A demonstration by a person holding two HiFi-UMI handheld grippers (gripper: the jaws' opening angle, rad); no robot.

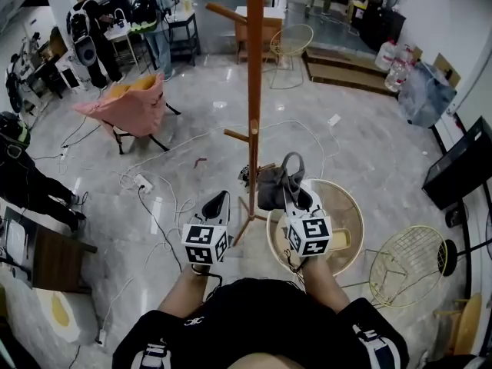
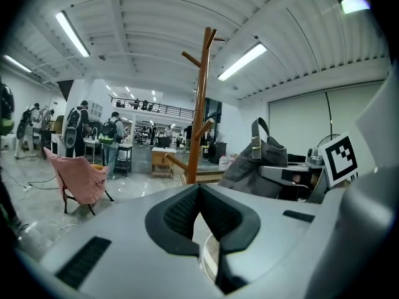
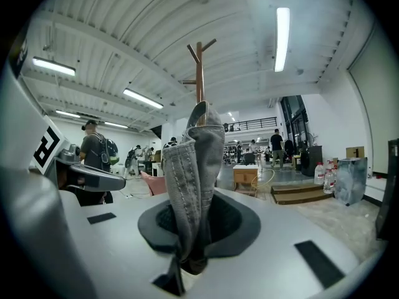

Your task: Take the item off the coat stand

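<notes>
Head view: wooden coat stand (image 1: 254,91) stood upright on the marble floor (image 1: 369,141), mid-scene. Grey bag (image 1: 273,189) hung just right of the pole, low down, by the lower peg. Right gripper (image 1: 294,198) reached into the bag's top. Left gripper (image 1: 218,203) sat left of the pole, apart from the bag. A round table (image 1: 350,206) stood beneath the right gripper. A pink chair (image 1: 131,106) stood far left and a yellow wire chair (image 1: 407,271) near right.

Left gripper view: jaws pressed together at the tips, nothing between them. The stand rose straight ahead. The bag was to its right, with a gap showing between bag and pole, handle upright. The right gripper's marker cube showed beside the bag.

Right gripper view: jaws pinched a fold of the bag's grey stitched fabric, which rose up between the pads and hid most of the pole. Only the stand's forked top showed above it. Steps and water bottles lay far right.
</notes>
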